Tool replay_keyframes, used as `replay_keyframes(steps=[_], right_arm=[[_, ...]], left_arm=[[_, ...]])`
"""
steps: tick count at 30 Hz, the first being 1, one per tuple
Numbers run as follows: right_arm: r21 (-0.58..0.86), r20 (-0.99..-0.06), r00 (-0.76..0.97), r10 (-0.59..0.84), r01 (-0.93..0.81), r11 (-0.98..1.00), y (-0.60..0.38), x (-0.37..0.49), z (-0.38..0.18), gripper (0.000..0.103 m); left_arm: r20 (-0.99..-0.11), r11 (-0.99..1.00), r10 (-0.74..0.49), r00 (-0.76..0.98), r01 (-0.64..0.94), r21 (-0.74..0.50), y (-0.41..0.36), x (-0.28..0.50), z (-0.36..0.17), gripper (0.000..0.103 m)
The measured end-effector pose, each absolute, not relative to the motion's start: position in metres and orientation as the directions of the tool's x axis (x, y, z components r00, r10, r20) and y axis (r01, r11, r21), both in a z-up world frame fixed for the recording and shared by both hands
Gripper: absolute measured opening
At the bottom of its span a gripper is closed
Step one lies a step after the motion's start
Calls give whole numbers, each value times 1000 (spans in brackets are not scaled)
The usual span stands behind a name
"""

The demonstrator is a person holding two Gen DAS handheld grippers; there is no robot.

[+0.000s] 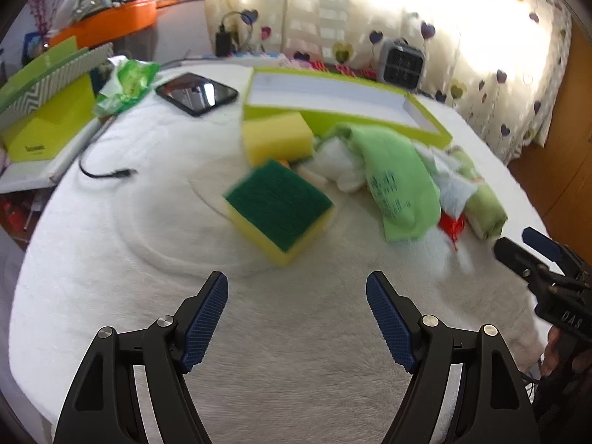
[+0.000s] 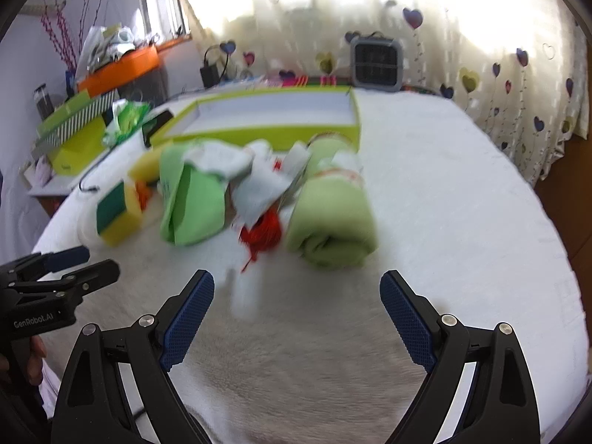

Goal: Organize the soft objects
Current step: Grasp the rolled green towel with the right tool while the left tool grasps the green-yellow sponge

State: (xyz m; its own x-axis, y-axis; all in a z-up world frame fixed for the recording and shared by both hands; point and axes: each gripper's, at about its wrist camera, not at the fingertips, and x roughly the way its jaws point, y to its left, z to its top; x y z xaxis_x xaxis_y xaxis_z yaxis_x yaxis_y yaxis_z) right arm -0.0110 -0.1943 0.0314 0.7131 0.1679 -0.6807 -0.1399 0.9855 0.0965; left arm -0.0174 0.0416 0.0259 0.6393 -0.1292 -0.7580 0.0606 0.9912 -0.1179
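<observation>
A yellow sponge with a dark green scouring face (image 1: 278, 211) (image 2: 117, 214) lies on the white fluffy cover, a plain yellow sponge (image 1: 277, 137) behind it. To their right sits a heap of soft cloths: a light green cloth (image 1: 399, 181) (image 2: 194, 199), white rags (image 1: 340, 164) (image 2: 259, 181), a rolled green towel (image 1: 484, 203) (image 2: 333, 218) and a red scrap (image 1: 452, 226) (image 2: 262, 235). A shallow lime-green box (image 1: 425, 125) (image 2: 259, 133) stands empty behind the heap. My left gripper (image 1: 296, 314) is open in front of the green-faced sponge. My right gripper (image 2: 296, 314) is open before the red scrap and rolled towel.
A black tablet (image 1: 196, 92) and a crumpled green bag (image 1: 127, 81) lie at the back left, beside a lime box with a chevron lid (image 1: 44, 111). A black cable (image 1: 103, 172) trails on the cover. A grey fan heater (image 1: 401, 64) (image 2: 375, 63) stands by the curtain.
</observation>
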Motion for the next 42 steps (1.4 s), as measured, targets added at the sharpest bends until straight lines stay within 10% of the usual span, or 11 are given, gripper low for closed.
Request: replay_keyframes(steps=[25,42], right_arm=[[127,-726,672,145,-76,989,-221,48,26,90],[202,-719,654,235,-127,971,-213,48,24,45]], left_arm=[[-794,987,-155,587,121,-103,55,35,28,76],[-773,977,-211,598,141,-157,57,33,29,55]])
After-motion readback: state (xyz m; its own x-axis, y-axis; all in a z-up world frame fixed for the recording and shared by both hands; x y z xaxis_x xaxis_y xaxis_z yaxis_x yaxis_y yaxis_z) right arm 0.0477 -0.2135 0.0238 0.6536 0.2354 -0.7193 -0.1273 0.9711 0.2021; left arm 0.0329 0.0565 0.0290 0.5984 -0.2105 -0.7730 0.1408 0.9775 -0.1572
